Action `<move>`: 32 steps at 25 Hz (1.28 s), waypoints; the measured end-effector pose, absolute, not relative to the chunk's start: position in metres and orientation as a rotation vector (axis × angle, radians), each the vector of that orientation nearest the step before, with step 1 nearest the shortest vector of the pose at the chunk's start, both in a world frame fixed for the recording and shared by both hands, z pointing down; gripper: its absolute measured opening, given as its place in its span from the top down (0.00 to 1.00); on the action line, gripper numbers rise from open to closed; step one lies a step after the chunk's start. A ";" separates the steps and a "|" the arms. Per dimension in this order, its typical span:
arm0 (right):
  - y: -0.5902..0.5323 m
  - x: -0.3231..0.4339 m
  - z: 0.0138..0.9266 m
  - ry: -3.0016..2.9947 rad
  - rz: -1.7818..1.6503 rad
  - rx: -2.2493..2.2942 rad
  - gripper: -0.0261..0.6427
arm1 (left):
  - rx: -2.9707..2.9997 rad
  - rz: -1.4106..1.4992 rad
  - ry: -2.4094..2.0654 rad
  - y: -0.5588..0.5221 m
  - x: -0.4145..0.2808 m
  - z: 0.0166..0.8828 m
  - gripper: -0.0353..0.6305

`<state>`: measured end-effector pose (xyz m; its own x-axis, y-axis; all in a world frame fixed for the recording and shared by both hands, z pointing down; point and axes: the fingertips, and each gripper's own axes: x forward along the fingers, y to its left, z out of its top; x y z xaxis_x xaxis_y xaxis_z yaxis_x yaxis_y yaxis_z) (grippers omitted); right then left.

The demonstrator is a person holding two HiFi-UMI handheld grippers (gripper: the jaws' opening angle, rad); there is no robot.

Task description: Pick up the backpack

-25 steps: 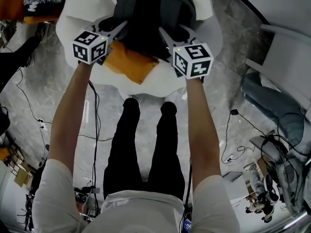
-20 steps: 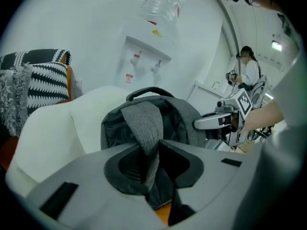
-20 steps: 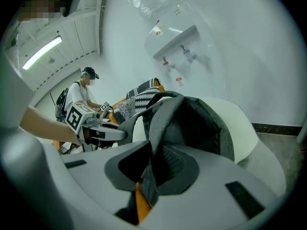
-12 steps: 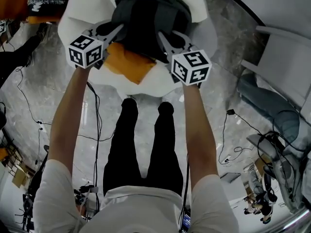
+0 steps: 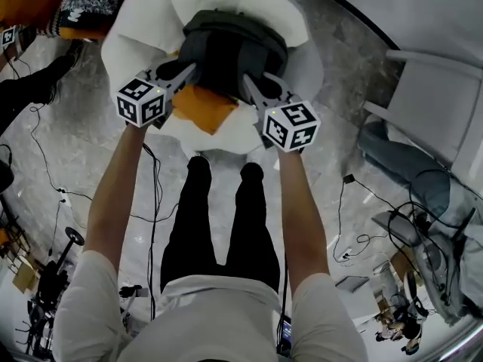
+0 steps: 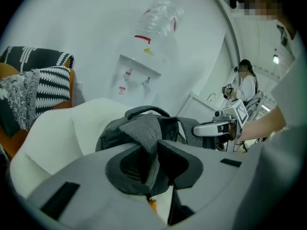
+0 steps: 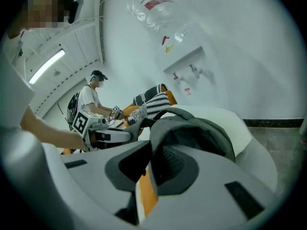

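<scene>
Hidden/unclear:
- In the head view the jaw tips of the left gripper point(image 5: 186, 69) and right gripper point(image 5: 252, 82) are lost against the dark grey fabric backpack point(image 5: 226, 45). The grip is read from the gripper views.
- Left gripper point(image 6: 152, 163): jaws are clenched on a padded grey strap of the backpack point(image 6: 144, 128), and the fabric is pinched between the pads.
- Right gripper point(image 7: 148, 169): jaws are clamped on a grey padded band of the backpack point(image 7: 201, 133). Which strap it is cannot be told.
- The backpack's base is covered by both grippers, so contact with the seat cannot be judged.
- The orange cushion point(image 5: 204, 108) is partly covered by the backpack and lies toward the front edge of the seat.

Position: the backpack is seen upright in the middle of the rounded white armchair point(image 5: 298, 62), held between the two grippers.

Writing:
- Small red labels are noted on the white water dispenser point(image 6: 136, 78), but no text is legible.
- The square markers on the gripper cubes carry black-and-white patterns only.
- The black-and-white patterned cushion point(image 6: 48, 80) is cut off at the left frame edge.
</scene>
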<state>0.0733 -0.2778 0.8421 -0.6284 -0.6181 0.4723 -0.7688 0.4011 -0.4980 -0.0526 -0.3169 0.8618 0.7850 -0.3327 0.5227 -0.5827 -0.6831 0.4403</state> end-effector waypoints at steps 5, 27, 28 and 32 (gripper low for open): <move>-0.262 0.080 0.826 -2.436 1.065 1.231 0.89 | 2.324 0.527 -0.683 -0.300 -0.050 0.847 0.84; -0.223 0.099 0.781 -2.366 1.184 1.275 0.89 | 2.293 0.600 -0.693 -0.257 -0.046 0.786 0.86; -0.222 0.100 0.777 -2.367 1.183 1.276 0.89 | 2.294 0.596 -0.694 -0.256 -0.045 0.782 0.86; -0.229 0.099 0.760 -2.383 1.162 1.273 0.89 | 2.317 0.583 -0.701 -0.262 -0.044 0.762 0.87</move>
